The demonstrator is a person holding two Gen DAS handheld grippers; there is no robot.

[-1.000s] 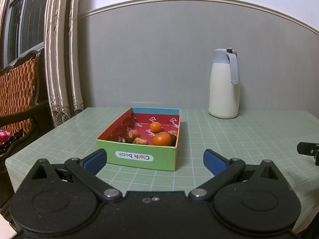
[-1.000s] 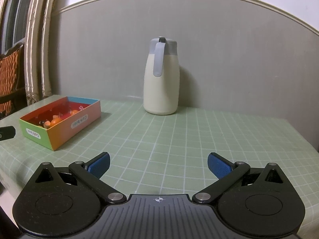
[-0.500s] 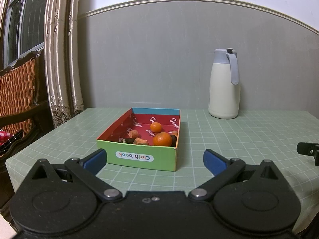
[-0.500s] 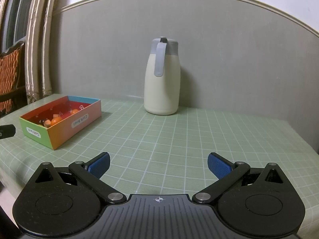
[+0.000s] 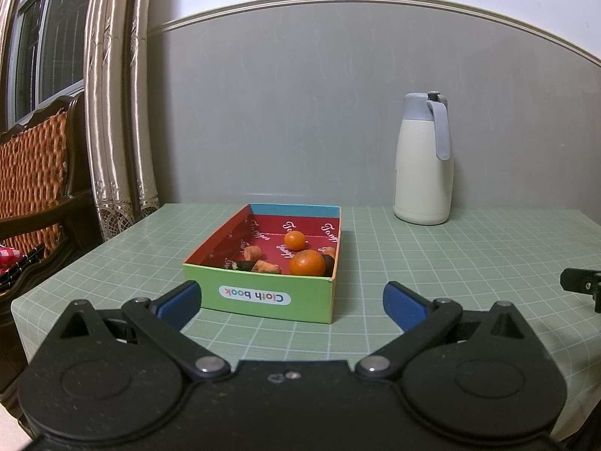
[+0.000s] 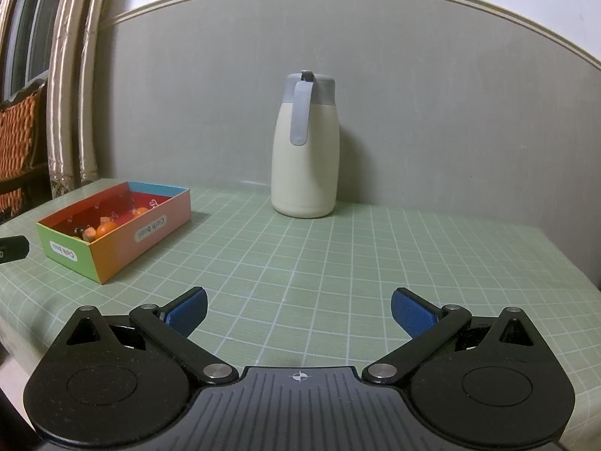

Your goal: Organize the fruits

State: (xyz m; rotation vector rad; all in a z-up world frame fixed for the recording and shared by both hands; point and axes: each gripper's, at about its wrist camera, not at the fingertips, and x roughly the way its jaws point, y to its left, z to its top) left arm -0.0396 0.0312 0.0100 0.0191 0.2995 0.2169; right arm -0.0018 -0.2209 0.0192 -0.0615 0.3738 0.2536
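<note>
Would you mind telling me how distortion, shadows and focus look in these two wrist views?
Left wrist view: fisheye bends the wall moulding into an arc; the box is sharp. Right wrist view: same bowing, dark corners; the jug casts a soft shadow on the wall; fruit in the box is small and slightly soft.

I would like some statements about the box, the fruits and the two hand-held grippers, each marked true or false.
1. The colourful box holds two oranges. True: a larger orange and a smaller orange.
2. The left hand-held gripper grips an orange. False: it is open and empty.
3. The cream jug stands upright near the wall. True.
4. The right hand-held gripper is shut. False: its jaws are spread wide.
5. The jug stands inside the box. False: it stands on the green tablecloth, apart from the box.
</note>
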